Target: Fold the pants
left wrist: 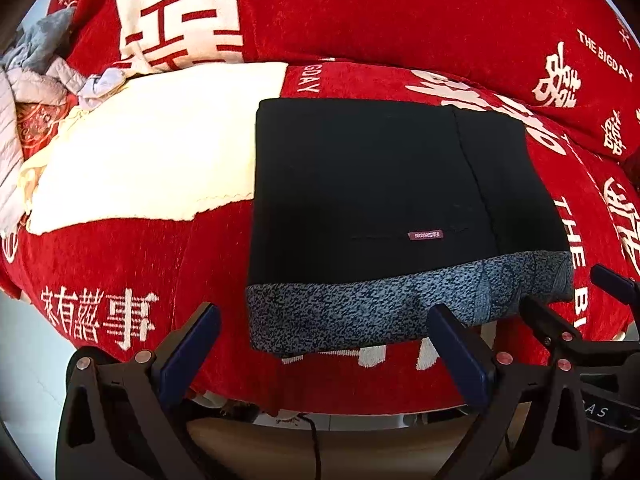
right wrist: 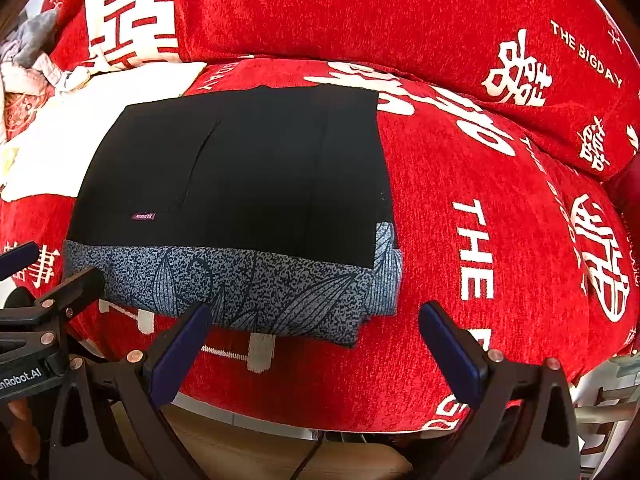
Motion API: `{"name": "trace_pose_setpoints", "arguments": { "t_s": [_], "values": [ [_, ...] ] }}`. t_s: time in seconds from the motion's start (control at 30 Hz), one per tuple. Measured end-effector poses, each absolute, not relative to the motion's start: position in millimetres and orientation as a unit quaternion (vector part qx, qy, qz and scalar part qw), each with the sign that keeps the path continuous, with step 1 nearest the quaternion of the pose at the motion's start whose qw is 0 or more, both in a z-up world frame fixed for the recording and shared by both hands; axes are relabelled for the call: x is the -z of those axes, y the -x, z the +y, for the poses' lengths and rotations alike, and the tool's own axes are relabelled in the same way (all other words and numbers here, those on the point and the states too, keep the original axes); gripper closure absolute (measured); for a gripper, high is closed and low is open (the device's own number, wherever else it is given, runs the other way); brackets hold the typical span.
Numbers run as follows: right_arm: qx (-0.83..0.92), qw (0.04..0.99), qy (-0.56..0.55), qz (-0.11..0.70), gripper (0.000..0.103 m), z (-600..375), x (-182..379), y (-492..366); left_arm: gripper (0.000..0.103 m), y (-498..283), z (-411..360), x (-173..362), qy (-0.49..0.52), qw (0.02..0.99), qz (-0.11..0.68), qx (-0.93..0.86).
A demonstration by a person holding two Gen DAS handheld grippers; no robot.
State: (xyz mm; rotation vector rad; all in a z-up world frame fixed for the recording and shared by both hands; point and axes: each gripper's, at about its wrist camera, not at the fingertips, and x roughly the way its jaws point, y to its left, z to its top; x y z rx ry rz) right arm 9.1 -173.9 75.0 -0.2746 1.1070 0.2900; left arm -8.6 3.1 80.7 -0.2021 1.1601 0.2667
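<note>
One "FASHION" tag (left wrist: 425, 235) on folded pants (left wrist: 360, 184); cover (left wrist: 600, 56) reads "THE BIGDAY".

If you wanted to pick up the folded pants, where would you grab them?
Probably the grey patterned band of the pants, coming from the near side. That thick folded edge lies nearest the open right gripper and left gripper, slightly over the cushion's rounded front.

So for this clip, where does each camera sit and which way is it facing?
Left wrist: on the left tool, looking forward over the folded pants on the red sofa cover; its own open fingers show, and the right tool at the right edge.
Right wrist: on the right tool, facing the pants from their right end; its fingers open.
Shared: pants, sofa cover, white cloth.
</note>
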Motion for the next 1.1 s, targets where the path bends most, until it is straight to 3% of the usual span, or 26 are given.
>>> {"name": "trace_pose_setpoints", "arguments": {
  "t_s": [1.1],
  "values": [
    [-0.135,0.835,0.13,0.518,0.0,-170.8,-79.6,-6.9,0.0,11.0,5.0,-83.3,0.105,0.824,0.543,-0.12]
  ]
}}
